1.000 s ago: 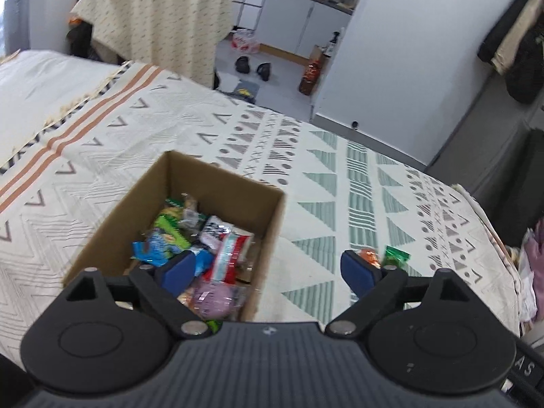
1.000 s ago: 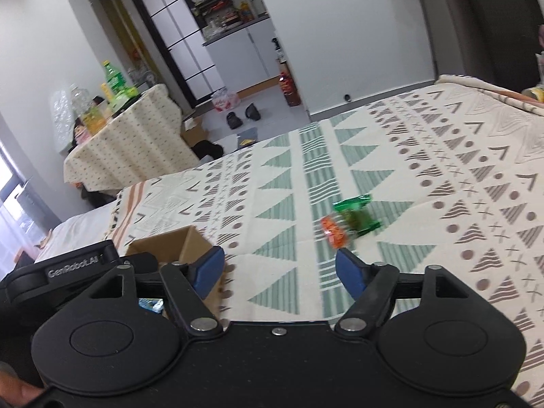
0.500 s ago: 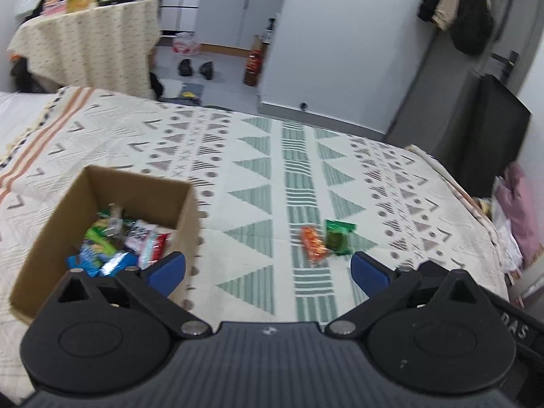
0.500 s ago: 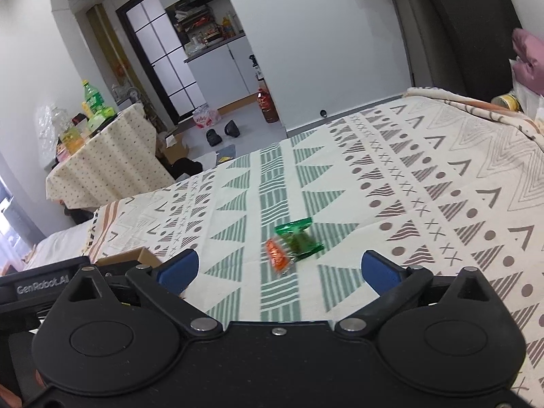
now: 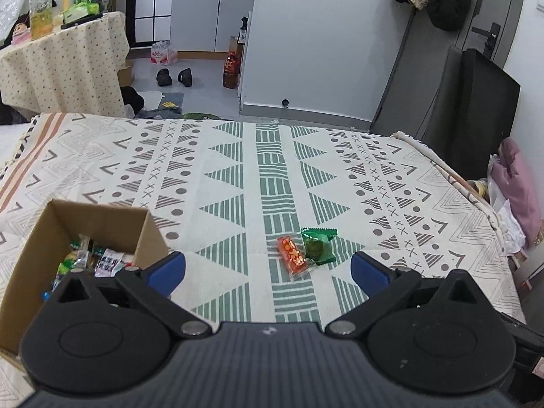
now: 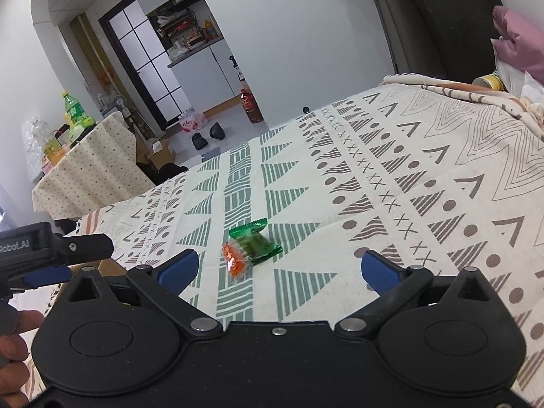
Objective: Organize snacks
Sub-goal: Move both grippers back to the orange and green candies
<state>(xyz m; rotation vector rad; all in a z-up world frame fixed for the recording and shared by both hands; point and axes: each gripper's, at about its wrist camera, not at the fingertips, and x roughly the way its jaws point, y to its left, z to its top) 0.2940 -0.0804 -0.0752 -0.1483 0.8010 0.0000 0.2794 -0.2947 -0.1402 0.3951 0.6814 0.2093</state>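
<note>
Two wrapped snacks lie side by side on the patterned bedspread: an orange packet point(image 5: 291, 255) point(image 6: 234, 260) and a green packet point(image 5: 318, 245) point(image 6: 254, 242). A cardboard box point(image 5: 57, 231) at the left holds several snack packets point(image 5: 102, 261). My left gripper point(image 5: 268, 270) is open, with the two packets just beyond its blue fingertips and the box by its left finger. My right gripper point(image 6: 278, 268) is open too, hovering short of the same packets. The left gripper body point(image 6: 40, 255) and a hand point(image 6: 13, 336) show at the left edge of the right wrist view.
The bedspread point(image 5: 238, 170) covers a wide bed whose far edge drops to the floor. Beyond stand a cloth-covered table with bottles point(image 5: 64, 51), shoes point(image 5: 175, 76) and a bottle point(image 5: 231, 71) on the floor. A pink bag point(image 5: 516, 183) lies at the bed's right side.
Both grippers swung right from the box toward the two loose packets and opened wider. The packets now lie centred ahead of the left fingertips. Nothing was picked up.
</note>
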